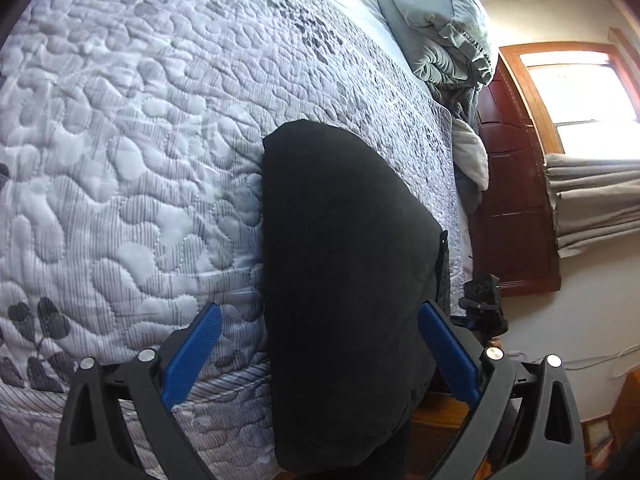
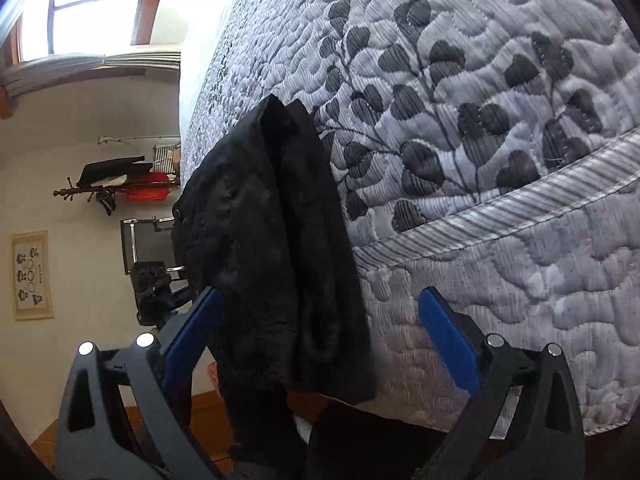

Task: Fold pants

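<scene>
I see black pants (image 1: 344,280) draped over the bed's (image 1: 120,160) near edge, long axis running away from me. My 2 tools, left tool (image 1: 320,344) and right tool (image 2: 320,328), straddle them, blue fingers wide apart, gripping nothing. Open quilt lies far and left for folding.

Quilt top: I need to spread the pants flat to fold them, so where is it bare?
The quilt is bare from the black pants across its leaf print. Crowded: the far end with bunched grey bedding, and the bed edge where the pants hang.
</scene>
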A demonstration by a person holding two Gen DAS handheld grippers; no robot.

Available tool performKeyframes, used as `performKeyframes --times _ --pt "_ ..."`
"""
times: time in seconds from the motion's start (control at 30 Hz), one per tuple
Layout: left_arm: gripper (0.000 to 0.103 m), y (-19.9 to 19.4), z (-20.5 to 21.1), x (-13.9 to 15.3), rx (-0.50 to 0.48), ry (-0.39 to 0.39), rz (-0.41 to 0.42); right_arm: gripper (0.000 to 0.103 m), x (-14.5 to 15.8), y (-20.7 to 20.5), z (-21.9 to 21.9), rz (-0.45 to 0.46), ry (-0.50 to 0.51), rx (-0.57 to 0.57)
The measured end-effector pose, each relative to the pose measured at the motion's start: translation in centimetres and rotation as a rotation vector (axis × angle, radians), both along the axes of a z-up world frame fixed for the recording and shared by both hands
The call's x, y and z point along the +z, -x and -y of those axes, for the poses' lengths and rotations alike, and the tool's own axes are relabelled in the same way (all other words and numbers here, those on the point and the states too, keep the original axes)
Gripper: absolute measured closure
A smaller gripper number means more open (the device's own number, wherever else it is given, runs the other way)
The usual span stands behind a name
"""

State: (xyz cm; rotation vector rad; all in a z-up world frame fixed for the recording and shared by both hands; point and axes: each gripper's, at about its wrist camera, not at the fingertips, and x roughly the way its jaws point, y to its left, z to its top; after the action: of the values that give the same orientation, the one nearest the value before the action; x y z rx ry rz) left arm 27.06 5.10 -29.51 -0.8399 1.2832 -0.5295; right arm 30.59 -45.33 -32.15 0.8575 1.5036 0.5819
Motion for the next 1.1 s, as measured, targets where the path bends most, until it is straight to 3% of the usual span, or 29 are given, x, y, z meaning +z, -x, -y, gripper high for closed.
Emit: performKeyframes --times 0.27,0.5,0.67,0.87,0.9,0.97,1.0,1.03,1.1 --pt "0.004 -2.0 1.2 -2.9 -0.049 0.091 -0.103 0.002 -1.7 -0.3 -2.6 -0.008 -0.056 0.027" --pt "0.004 -2.6 4.2 -3.9 -0.154 0.115 -0.123 0.002 -1.9 -1.0 -2.3 -0.011 -0.083 0.015" --pt "0.004 -2.8 5.3 -4.3 -0.168 0.157 -0.131 0.002 -2.0 -1.7 -3.8 -0.005 -0.091 0.050" --pt "0.004 -2.8 6.1 -4.4 -0.158 0.153 -0.126 0.002 -2.1 -2.5 -4.2 -0.003 -0.112 0.060" --pt "0.005 -2.8 6.2 -4.4 -0.150 0.155 -0.123 0.002 -2.0 -2.5 -4.4 0.000 -0.128 0.063" --pt "0.017 -2.6 6.5 -4.5 -0.149 0.125 -0.122 0.002 -1.7 -2.5 -4.8 0.025 -0.106 0.074" --pt "0.020 -2.5 6.5 -4.5 -0.149 0.104 -0.124 0.004 -1.4 -2.4 -5.2 0.041 -0.094 0.085" --pt "0.030 -2.4 6.5 -4.4 -0.141 0.087 -0.125 0.008 -1.1 -2.5 -5.6 0.060 -0.077 0.094" --pt "0.040 -2.3 6.4 -4.3 -0.116 0.084 -0.142 0.038 -0.7 -2.4 -5.9 0.089 -0.039 0.105"
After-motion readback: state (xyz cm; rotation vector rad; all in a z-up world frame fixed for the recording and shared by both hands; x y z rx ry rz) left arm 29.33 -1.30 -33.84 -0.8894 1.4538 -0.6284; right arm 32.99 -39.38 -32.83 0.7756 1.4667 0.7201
